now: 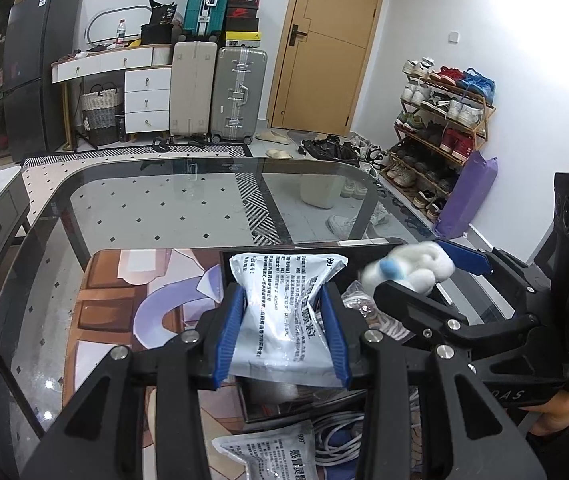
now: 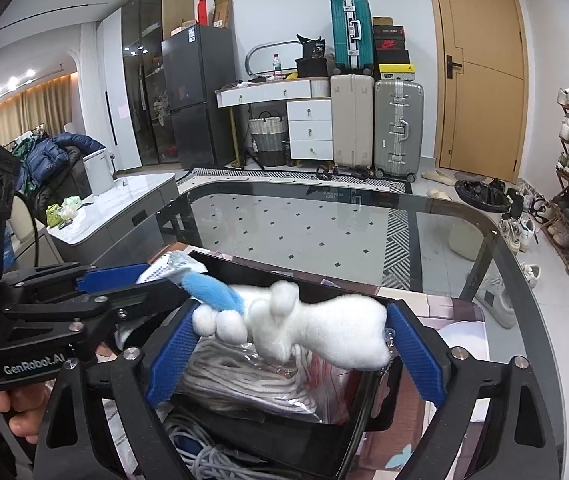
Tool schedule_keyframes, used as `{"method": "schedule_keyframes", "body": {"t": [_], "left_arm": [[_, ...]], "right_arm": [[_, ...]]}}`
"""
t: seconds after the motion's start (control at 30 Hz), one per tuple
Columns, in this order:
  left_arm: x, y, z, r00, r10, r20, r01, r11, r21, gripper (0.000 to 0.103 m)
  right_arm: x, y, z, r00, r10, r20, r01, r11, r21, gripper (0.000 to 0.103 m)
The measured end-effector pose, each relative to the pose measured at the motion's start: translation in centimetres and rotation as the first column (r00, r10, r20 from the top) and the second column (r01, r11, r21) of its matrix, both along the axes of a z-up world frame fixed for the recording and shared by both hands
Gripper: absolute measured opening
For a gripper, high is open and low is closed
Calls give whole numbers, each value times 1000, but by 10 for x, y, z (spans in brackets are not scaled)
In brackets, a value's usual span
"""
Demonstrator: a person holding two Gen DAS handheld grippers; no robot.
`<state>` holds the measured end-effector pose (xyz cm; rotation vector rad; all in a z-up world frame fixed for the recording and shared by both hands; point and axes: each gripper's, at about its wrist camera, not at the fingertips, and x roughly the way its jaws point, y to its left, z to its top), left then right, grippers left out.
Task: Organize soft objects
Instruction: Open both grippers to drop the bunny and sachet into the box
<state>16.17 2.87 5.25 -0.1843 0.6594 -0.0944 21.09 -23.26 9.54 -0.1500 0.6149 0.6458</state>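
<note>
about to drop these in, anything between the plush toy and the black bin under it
No barrier. The right gripper holds the white plush toy over the black bin, but coiled white cables already fill the spot below. The left gripper holds a silver pouch alongside.

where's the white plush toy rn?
Held in the right tongs, the white plush toy hangs above the black tray of bagged cables; the left wrist view shows it right of the silver pouch.

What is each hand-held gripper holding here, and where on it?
Left hand-held gripper pinches the silver sachet across its middle. Right hand-held gripper clamps the white plush toy end to end.
</note>
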Motion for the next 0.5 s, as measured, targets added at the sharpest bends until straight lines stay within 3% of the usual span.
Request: {"method": "schedule_keyframes", "body": {"t": [0.37,0.47,0.5], "left_arm": [[1,-7,1,1000,-24,8,24,1000,8,39],[0,-12,3,999,-36,12,35,999,22,46],[-1,-13,3,999,-40,9,39,999,28,57]], "right_arm": [[-16,-21,3,1000,-15,16,15,1000,-12,101],[-23,-26,3,1000,-15,14,15,1000,-18,101],[-26,-28,2,1000,-18,16,18,1000,-20,101]]}}
